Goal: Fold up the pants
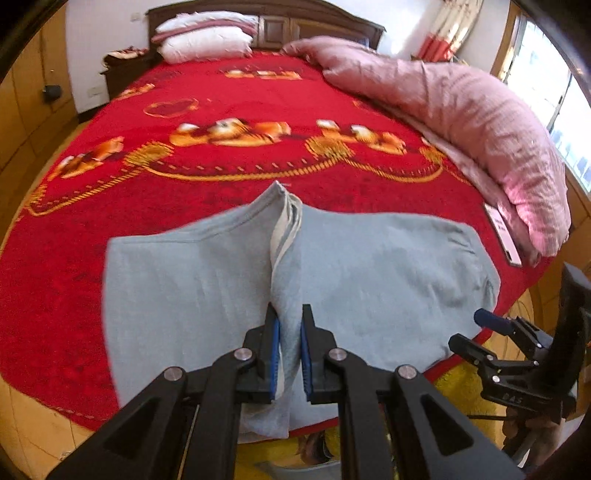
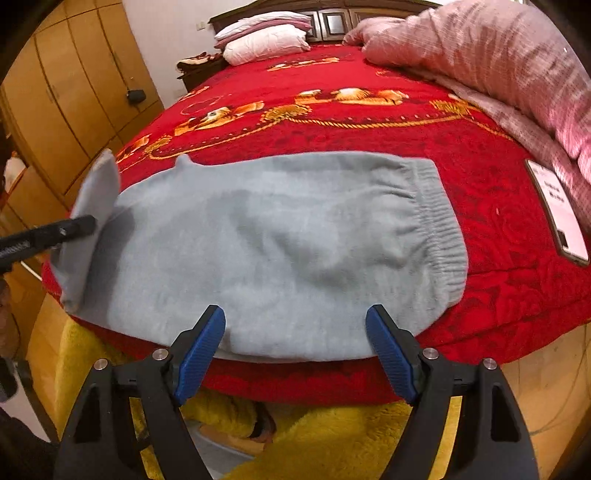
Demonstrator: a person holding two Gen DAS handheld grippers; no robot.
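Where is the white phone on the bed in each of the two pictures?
Left wrist view: the phone lies at the right edge on the red blanket, beside the pink quilt, right of the grey pants.
Right wrist view: the phone lies far right, past the pants' waistband.
Shared landmark: the white pillows at the headboard.

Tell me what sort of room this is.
A bedroom, most likely: a wide bed under a red blanket, stacked pillows against a dark wooden headboard, and wooden wardrobe doors beside it.
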